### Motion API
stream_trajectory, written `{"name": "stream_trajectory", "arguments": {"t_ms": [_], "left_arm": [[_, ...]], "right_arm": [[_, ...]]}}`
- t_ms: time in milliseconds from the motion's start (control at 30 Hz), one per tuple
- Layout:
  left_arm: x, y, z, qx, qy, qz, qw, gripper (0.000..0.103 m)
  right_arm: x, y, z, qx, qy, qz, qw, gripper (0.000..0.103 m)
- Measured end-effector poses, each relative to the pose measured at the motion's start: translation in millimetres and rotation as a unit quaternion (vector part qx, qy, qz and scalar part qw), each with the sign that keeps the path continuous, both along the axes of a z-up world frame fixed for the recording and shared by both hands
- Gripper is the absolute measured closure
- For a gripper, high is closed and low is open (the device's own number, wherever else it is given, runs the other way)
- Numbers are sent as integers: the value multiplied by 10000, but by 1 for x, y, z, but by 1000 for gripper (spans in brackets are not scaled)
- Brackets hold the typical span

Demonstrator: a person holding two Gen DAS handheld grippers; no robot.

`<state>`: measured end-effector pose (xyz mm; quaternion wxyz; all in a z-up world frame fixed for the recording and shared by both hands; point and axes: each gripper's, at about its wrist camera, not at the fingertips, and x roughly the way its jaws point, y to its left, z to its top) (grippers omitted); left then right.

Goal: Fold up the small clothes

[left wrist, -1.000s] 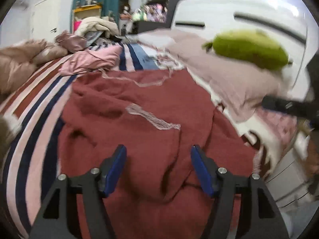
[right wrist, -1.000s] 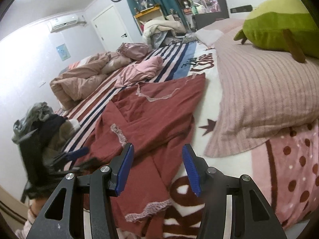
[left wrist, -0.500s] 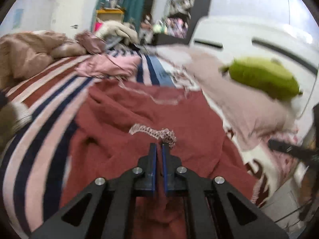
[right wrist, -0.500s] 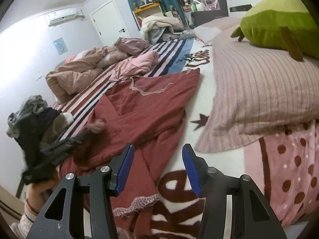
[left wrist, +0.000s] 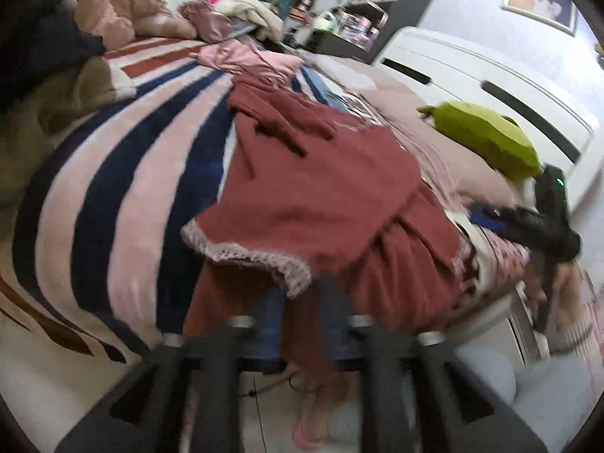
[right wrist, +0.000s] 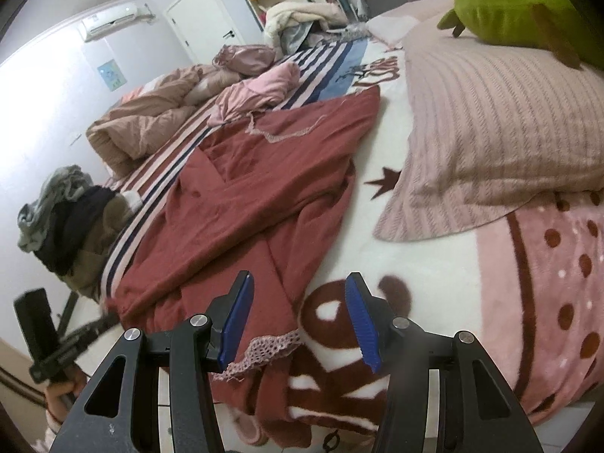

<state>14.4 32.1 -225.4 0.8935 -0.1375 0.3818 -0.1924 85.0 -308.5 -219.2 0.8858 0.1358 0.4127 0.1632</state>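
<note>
**Red garment half-folded at the bed's near edge**

Left wrist: my left gripper [left wrist: 298,324] is blurred, so I cannot tell its grip; the limp red garment [left wrist: 313,196] drapes over the bed's [left wrist: 113,173] near edge.

Right wrist: my right gripper [right wrist: 298,324] gapes wide beside the lace hem [right wrist: 264,351], the best place to pinch.

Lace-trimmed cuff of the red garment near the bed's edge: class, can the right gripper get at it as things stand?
Probably yes. The right gripper is open, and the lace cuff lies just below its left finger on the blanket, with nothing covering it.
</note>
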Motion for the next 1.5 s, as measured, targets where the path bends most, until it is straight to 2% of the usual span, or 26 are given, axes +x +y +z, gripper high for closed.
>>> {"name": "stream_trajectory", "arguments": {"t_ms": [33,133,233,300,367,433,533,567,667,733,833,867,900,933,967,1067,1167,1300,1400,1500], "left_arm": [[-4,4,4,-65,-85,-32,9999,43],[-4,21,26,-176,-385,-96,9991,26],[15,28,36,-87,-417,-229,9988,23],[38,24,33,5,-250,-419,9988,23],[60,16,25,188,-132,-624,9978,23],[73,13,14,375,21,-623,9974,23],[93,5,-3,400,250,-634,9969,24],[93,2,-4,441,204,-670,9966,25],[96,-11,-6,671,204,-816,9942,41],[97,-12,-8,659,241,-820,9942,54],[96,-16,-10,529,276,-858,9945,66],[95,-17,-10,473,291,-859,9948,70],[96,-18,-10,415,316,-864,9949,79],[96,-20,-10,361,351,-891,9947,90],[95,-22,-9,347,376,-920,9944,93],[90,-24,1,424,252,-890,9948,97],[80,-16,19,225,30,-861,9960,97],[61,-6,52,90,-346,-837,9959,98],[42,0,75,73,-632,-907,9938,98],[36,-1,78,203,-582,-954,9935,98]], "right_arm": [[0,1,0,49,35,73,10000,57],[-2,4,-3,361,187,380,9984,55],[-2,11,-13,584,552,787,9937,49],[-2,20,-22,691,796,1132,9880,49],[-3,27,-30,732,997,1319,9835,49],[-3,34,-38,546,1159,1449,9811,49],[-3,32,-39,629,1166,1473,9802,50],[-2,29,-40,712,1190,1445,9797,50],[1,26,-40,629,1123,1346,9825,59],[1,25,-36,536,941,1255,9862,59],[4,34,-41,441,924,1390,9850,58],[4,36,-42,406,906,1409,9850,64],[5,37,-41,414,892,1396,9853,72],[8,37,-43,437,911,1362,9855,92],[11,39,-45,431,928,1341,9857,95],[9,45,-37,283,702,1361,9878,98],[3,47,-17,336,346,1367,9894,100],[-6,43,18,645,-151,1311,9892,102],[-15,45,40,889,-397,1459,9845,103],[-19,57,50,436,-399,1401,9884,102]]}}
